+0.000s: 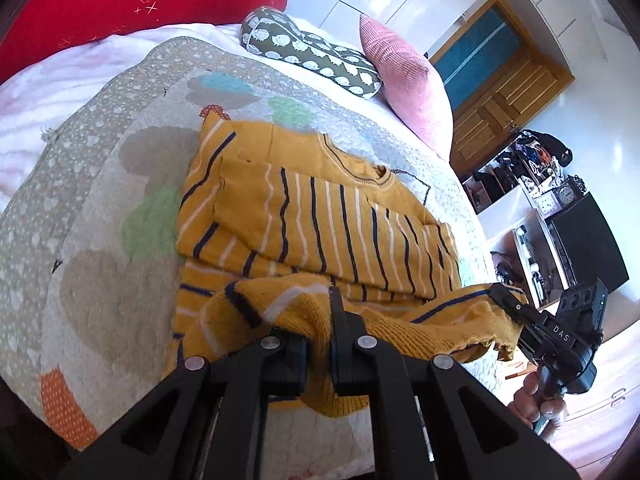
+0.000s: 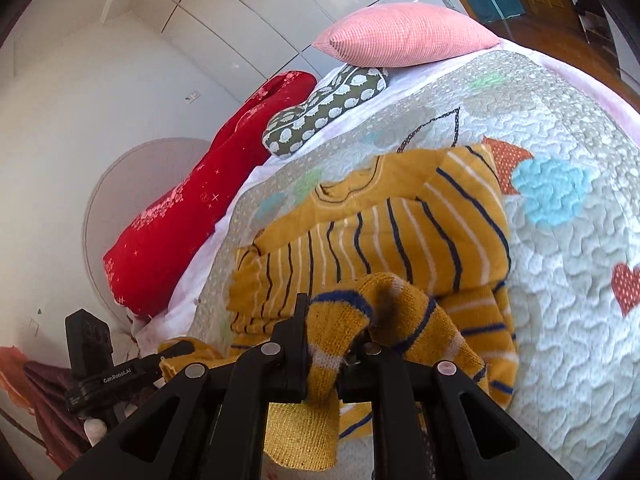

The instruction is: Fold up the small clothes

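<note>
A small mustard sweater with navy and white stripes lies on the quilted bedspread, sleeves folded over its body. My left gripper is shut on the sweater's bottom hem at one corner and lifts it. My right gripper is shut on the hem's other corner. The right gripper also shows in the left wrist view, and the left gripper in the right wrist view, both pinching the hem, which hangs stretched between them.
A pink cushion, a green patterned pillow and a red duvet lie at the bed's head. Shelves and a wooden door stand beyond the bed's right edge. A round fan stands by the wall.
</note>
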Demonstrator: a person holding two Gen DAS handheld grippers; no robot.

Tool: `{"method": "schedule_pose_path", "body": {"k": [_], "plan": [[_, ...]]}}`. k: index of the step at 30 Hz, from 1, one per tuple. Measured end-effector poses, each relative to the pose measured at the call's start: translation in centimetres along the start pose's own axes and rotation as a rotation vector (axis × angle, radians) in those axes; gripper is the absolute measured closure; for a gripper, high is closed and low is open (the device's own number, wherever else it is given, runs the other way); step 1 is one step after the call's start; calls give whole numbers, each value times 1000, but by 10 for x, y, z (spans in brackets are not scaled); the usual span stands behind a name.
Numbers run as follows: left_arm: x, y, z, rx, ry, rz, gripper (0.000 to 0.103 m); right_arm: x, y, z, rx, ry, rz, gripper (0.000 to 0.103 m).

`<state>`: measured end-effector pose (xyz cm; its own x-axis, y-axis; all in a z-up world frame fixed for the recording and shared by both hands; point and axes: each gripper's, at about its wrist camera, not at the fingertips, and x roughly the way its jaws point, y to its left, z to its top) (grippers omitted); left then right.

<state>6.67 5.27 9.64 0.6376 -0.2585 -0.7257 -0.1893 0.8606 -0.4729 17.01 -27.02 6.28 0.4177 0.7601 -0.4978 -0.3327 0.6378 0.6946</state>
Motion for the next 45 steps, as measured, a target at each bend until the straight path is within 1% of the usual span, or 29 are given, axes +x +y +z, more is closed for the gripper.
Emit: {"method": "schedule_pose_path", "body": {"k": [3, 7, 9, 10, 12, 14, 15, 18, 20, 21, 23, 24, 26, 27, 28, 29, 31, 34, 35, 37, 39, 40, 41, 43, 44, 45], "plan": [[24, 1, 27, -16, 22, 28, 95, 20, -8, 26, 29, 3, -35, 93], [55, 0, 59, -17, 38, 75, 95, 56, -33, 53, 106, 33, -76, 93], [70, -1, 74, -7, 45, 97, 95, 75, -48, 63, 153, 53, -82, 92], [80, 2, 81, -19, 56, 98, 94, 84, -55, 68, 178, 65, -82, 90], [94, 14, 94, -88, 82, 73, 94, 101, -72, 75, 244, 83, -68, 87], [104, 32, 103, -184, 110, 15, 90, 116, -91, 80, 328, 109, -25, 73], [106, 39, 106, -223, 114, -16, 89, 121, -99, 82, 372, 112, 1, 71], [100, 48, 112, -276, 98, -83, 84, 124, -112, 90, 452, 91, 57, 60], [93, 52, 115, -297, 85, -124, 82, 125, -112, 96, 463, 78, 77, 48], [90, 54, 117, -309, 81, -144, 80, 125, -111, 99, 463, 73, 83, 46], [85, 55, 120, -326, 71, -174, 77, 127, -109, 104, 463, 72, 94, 38], [80, 56, 122, -332, 58, -184, 76, 128, -109, 106, 466, 72, 97, 37], [71, 59, 126, -350, 24, -218, 66, 128, -108, 107, 478, 74, 107, 33], [64, 62, 128, -365, -1, -238, 58, 127, -108, 107, 485, 72, 118, 32], [57, 66, 131, -381, -22, -254, 53, 127, -109, 107, 492, 71, 129, 31], [53, 69, 134, -396, -36, -260, 53, 126, -109, 106, 501, 75, 142, 30], [42, 74, 137, -407, -50, -219, 52, 122, -109, 104, 513, 78, 155, 30], [33, 63, 133, -325, -44, -141, 52, 106, -102, 104, 487, 37, 138, 30], [33, 55, 130, -279, -37, -114, 52, 97, -98, 104, 462, 11, 129, 30], [38, 30, 120, -152, -20, -60, 52, 86, -78, 104, 380, -31, 93, 30], [49, 7, 108, -28, 4, -21, 52, 87, -53, 101, 269, -6, 57, 32], [59, -5, 101, 34, 27, -5, 52, 93, -40, 99, 208, 16, 35, 35], [70, -14, 95, 82, 57, 5, 52, 99, -31, 96, 148, 40, 7, 36], [93, -22, 88, 140, 110, 44, 52, 117, -20, 89, 50, 90, -63, 37], [104, -22, 87, 164, 116, 93, 52, 125, -20, 88, 17, 105, -107, 38], [113, -18, 90, 181, 105, 165, 52, 133, -23, 89, -13, 114, -153, 38]]}}
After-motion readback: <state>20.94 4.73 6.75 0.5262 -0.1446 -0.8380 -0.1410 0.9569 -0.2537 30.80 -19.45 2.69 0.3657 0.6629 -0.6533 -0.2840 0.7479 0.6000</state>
